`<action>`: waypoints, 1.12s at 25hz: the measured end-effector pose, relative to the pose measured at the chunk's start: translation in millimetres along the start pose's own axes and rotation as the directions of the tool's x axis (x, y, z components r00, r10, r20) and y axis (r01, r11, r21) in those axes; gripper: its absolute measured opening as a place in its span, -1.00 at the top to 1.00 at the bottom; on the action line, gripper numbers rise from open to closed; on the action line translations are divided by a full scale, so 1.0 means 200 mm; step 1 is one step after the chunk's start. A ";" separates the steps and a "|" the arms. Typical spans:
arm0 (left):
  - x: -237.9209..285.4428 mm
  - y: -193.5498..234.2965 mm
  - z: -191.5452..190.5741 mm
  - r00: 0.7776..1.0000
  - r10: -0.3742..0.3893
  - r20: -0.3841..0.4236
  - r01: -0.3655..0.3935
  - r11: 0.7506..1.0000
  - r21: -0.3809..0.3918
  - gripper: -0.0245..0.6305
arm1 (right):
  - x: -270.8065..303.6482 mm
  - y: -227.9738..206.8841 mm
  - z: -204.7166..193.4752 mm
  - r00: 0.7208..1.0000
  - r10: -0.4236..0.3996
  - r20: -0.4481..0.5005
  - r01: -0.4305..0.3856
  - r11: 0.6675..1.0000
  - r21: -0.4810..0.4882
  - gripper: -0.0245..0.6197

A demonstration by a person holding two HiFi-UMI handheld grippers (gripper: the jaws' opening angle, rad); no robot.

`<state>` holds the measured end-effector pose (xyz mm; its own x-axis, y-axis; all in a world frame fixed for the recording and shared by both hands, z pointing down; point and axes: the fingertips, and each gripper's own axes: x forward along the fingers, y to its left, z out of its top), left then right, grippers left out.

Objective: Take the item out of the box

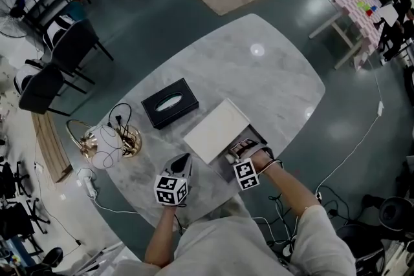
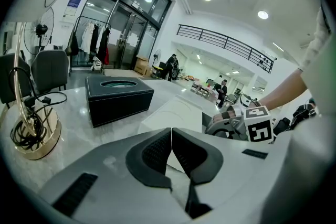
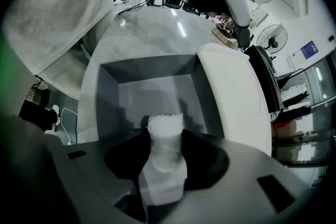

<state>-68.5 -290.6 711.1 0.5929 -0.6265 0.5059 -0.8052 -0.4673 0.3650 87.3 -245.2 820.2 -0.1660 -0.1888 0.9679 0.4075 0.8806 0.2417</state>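
Note:
An open grey box (image 3: 152, 86) sits on the marble table near its front edge, its white lid (image 1: 215, 130) lying beside it toward the left. My right gripper (image 3: 164, 157) is shut on a small white packet (image 3: 165, 134) with a torn-looking top edge, held just above the box's inside. In the head view the right gripper (image 1: 248, 168) is over the box (image 1: 255, 139). My left gripper (image 2: 170, 152) rests low over the table to the left of the lid (image 2: 176, 115), jaws shut with nothing between them; in the head view the left gripper (image 1: 176, 179) is near the table's front edge.
A black tissue box (image 1: 169, 103) stands behind the lid. A gold dish with tangled cables (image 1: 110, 139) is at the table's left end. The marble table (image 1: 259, 74) stretches away to the back right. Chairs (image 1: 52, 68) stand on the floor at left.

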 end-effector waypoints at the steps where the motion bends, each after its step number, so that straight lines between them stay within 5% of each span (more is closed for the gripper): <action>1: 0.00 0.00 0.00 1.000 0.000 0.001 0.000 1.000 0.002 0.87 | 0.00 0.00 0.00 1.000 -0.003 -0.003 0.003 1.000 0.001 0.37; 14: 0.00 -0.06 0.03 0.999 -0.033 0.012 0.033 0.999 0.041 0.87 | -0.07 0.00 -0.01 0.998 -0.057 -0.024 0.058 0.998 0.039 0.37; 28: -0.03 -0.19 0.08 0.996 -0.084 0.024 0.081 0.992 0.093 0.87 | -0.28 -0.08 0.00 0.981 -0.193 -0.025 0.194 0.953 0.232 0.37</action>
<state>-40.3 -278.9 682.4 0.6581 -0.6001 0.4546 -0.7503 -0.5727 0.3302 91.0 -248.5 763.1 -0.2191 -0.3665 0.9043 0.1480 0.9036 0.4020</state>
